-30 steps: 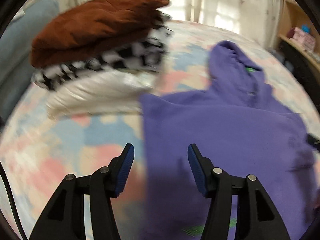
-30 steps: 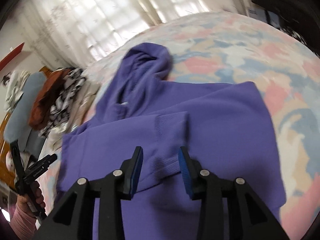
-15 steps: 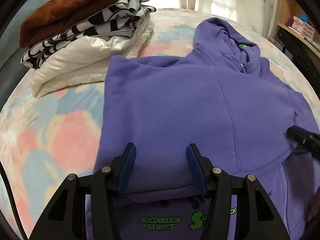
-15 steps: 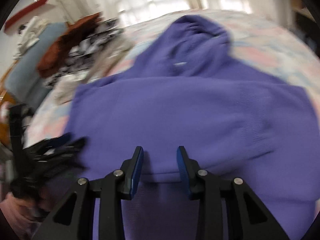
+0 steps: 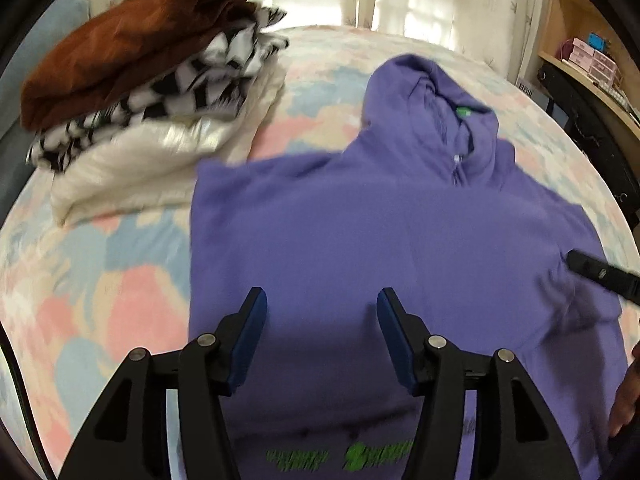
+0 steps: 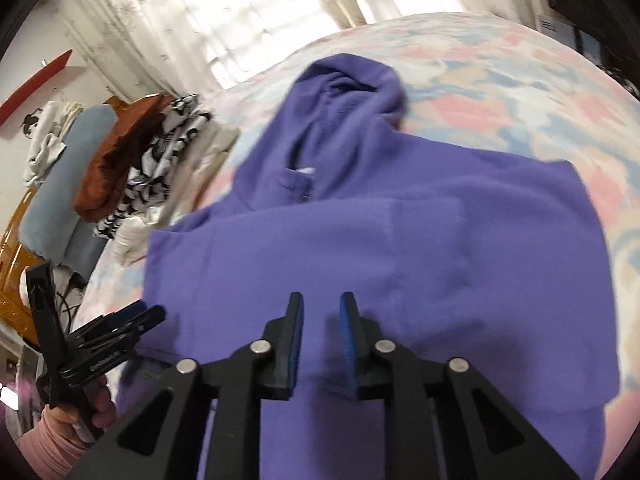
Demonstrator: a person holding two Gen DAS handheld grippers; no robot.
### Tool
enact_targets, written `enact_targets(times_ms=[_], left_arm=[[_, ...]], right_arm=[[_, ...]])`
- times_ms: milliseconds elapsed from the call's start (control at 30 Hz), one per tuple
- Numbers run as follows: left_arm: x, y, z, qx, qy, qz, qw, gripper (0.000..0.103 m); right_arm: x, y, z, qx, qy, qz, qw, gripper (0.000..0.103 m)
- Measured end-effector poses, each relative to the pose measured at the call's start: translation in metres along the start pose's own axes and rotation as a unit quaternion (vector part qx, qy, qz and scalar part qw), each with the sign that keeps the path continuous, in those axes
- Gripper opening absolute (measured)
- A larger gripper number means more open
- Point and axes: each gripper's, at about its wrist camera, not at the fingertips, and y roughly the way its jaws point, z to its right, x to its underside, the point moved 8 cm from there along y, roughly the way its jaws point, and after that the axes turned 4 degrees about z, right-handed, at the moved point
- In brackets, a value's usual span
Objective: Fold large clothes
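Observation:
A purple hoodie (image 5: 400,240) lies flat on the bed, its hood (image 5: 420,92) toward the window and its sleeves folded across the chest. Green print shows at its near edge. My left gripper (image 5: 320,294) hangs open over the hoodie's body with nothing between its pads. In the right wrist view the same hoodie (image 6: 400,240) fills the middle, and my right gripper (image 6: 322,298) hovers over its near part. Its jaws are closing to a narrow gap, and no cloth is pinched between them. One of the right gripper's fingers (image 5: 600,274) shows at the hoodie's right side.
A stack of folded clothes (image 5: 152,88), brown over black-and-white over cream, sits left of the hoodie on the pastel patchwork sheet (image 5: 120,280). A wooden shelf (image 5: 592,52) stands at the right. A blue pillow (image 6: 60,184) lies beyond the stack. A pink-sleeved hand (image 6: 60,420) holds the left gripper.
My left gripper has moved from the hoodie's left edge to over its body. My right gripper's jaws have narrowed and it has shifted across the hoodie's near part.

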Motion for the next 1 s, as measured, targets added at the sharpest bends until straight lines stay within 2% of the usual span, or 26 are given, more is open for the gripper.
enact_targets(times_ms=[233, 333, 367, 433, 533, 600, 633, 667, 700, 733, 867, 1000], left_arm=[[-0.036, 0.041, 0.009, -0.015, -0.025, 0.012, 0.9995, 0.057], [-0.038, 0.065, -0.003, -0.046, -0.03, -0.001, 0.9985, 0.058], [-0.038, 0.072, -0.01, -0.059, -0.03, -0.001, 0.9978, 0.064], [-0.038, 0.076, -0.023, -0.064, -0.039, 0.006, 0.9972, 0.067], [-0.039, 0.072, -0.031, -0.041, -0.046, 0.009, 0.998, 0.067], [-0.038, 0.067, -0.034, -0.049, -0.034, 0.009, 0.9982, 0.067], [-0.037, 0.064, -0.035, -0.054, -0.026, 0.009, 0.9981, 0.067], [-0.036, 0.06, -0.036, -0.057, -0.022, 0.008, 0.9981, 0.067], [-0.034, 0.056, -0.036, -0.056, -0.02, 0.006, 0.9982, 0.067], [-0.032, 0.049, -0.037, -0.053, -0.021, 0.005, 0.9984, 0.067], [-0.017, 0.018, -0.041, -0.041, -0.029, -0.003, 0.9988, 0.068], [0.005, -0.022, -0.05, -0.03, -0.036, -0.008, 0.9989, 0.069]], right_arm=[[-0.011, 0.049, -0.039, -0.024, -0.007, -0.022, 0.999, 0.024], [-0.014, 0.068, -0.043, -0.01, -0.018, -0.029, 0.999, 0.024], [-0.015, 0.072, -0.039, -0.001, -0.022, -0.03, 0.999, 0.024], [-0.019, 0.075, -0.027, 0.014, -0.027, -0.026, 0.999, 0.024], [-0.026, 0.062, 0.005, 0.046, -0.024, -0.011, 0.999, 0.024], [-0.029, 0.047, 0.034, 0.062, -0.006, -0.002, 0.998, 0.023], [-0.029, 0.04, 0.044, 0.054, 0.007, -0.002, 0.999, 0.022], [-0.028, 0.031, 0.054, 0.025, 0.032, -0.003, 0.999, 0.025], [-0.028, 0.024, 0.063, 0.041, 0.041, -0.002, 0.998, 0.026], [-0.027, 0.013, 0.075, 0.074, 0.041, 0.004, 0.996, 0.027], [-0.015, -0.02, 0.092, 0.066, 0.069, 0.005, 0.995, 0.031], [0.002, -0.054, 0.086, 0.065, 0.058, 0.007, 0.996, 0.033]])
